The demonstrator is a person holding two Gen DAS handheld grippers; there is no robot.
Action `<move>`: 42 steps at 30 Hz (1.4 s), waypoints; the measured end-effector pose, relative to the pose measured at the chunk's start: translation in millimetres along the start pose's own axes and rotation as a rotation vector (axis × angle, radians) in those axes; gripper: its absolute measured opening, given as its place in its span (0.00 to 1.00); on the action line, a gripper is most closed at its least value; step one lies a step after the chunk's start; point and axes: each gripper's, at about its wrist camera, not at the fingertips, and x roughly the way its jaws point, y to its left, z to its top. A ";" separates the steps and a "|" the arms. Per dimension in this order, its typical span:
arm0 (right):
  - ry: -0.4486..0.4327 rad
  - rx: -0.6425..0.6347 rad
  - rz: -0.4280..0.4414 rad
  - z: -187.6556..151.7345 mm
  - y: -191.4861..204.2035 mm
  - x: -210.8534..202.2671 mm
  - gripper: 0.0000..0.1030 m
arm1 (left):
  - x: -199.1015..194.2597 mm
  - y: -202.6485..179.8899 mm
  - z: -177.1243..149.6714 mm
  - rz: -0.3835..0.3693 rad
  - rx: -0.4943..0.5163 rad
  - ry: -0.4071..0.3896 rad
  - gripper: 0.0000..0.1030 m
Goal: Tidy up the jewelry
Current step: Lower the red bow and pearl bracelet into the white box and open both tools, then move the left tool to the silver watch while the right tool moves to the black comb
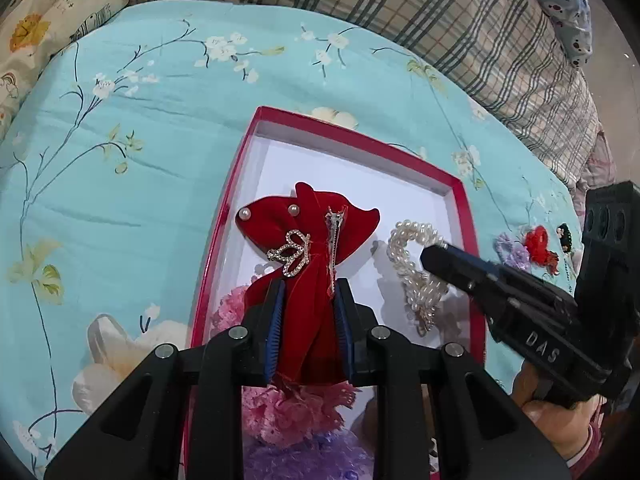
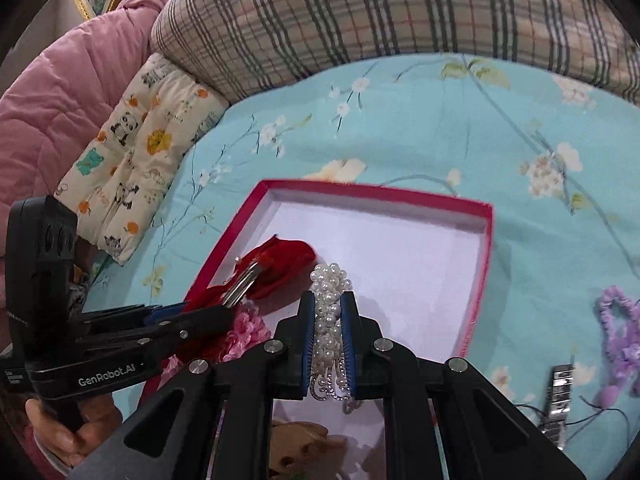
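White letters "DAS" run along the side of the black plastic right gripper, seen from the left wrist. White "GenRobot.AI" is printed on the black plastic body of the left gripper, seen from the right wrist; a smaller label beside it is illegible.

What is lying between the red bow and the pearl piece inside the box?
Nothing: in the left wrist view, only bare white box floor separates the red velvet bow and the pearl hair clip. Each is held by a gripper.
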 end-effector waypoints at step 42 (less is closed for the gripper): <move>-0.036 0.061 0.004 -19.1 -19.7 -54.0 0.38 | -44.2 -22.1 -6.5 -0.014 0.018 -0.075 0.48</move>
